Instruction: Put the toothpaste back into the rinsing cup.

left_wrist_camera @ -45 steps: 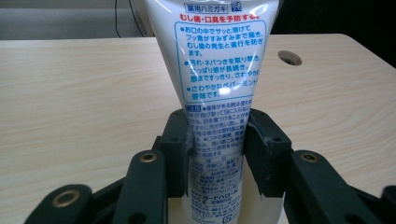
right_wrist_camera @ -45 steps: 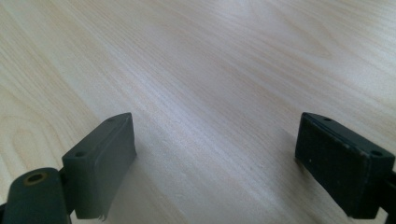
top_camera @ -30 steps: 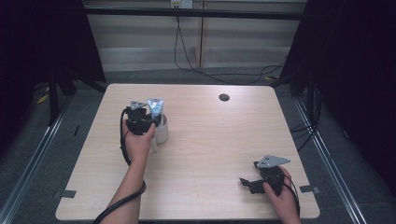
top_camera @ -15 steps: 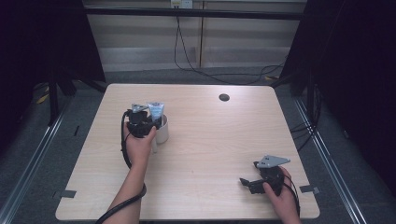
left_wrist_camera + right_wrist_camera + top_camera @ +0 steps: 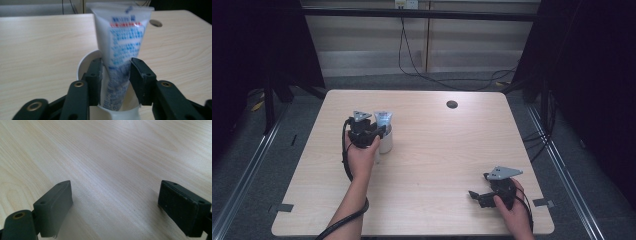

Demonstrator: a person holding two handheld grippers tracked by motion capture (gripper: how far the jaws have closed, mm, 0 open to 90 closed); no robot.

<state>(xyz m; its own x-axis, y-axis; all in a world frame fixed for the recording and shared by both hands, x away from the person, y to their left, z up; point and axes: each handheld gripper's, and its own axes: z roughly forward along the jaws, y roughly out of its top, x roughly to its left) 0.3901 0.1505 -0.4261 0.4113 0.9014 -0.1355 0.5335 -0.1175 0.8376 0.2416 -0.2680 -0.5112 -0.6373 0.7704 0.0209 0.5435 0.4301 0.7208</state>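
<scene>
Left gripper view: the left hand-held gripper (image 5: pixel 116 77) is clenched on the tube (image 5: pixel 122 50), already standing in the cup (image 5: pixel 83 62); letting go remains. The right hand-held gripper (image 5: pixel 115 207) rests released on the table (image 5: pixel 112 150).

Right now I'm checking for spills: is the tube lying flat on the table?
No, the tube stands upright in the white cup, with the left gripper closed around it.

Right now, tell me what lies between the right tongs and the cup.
Only bare table, seen in the high view, separates the right tongs from the cup.
</scene>
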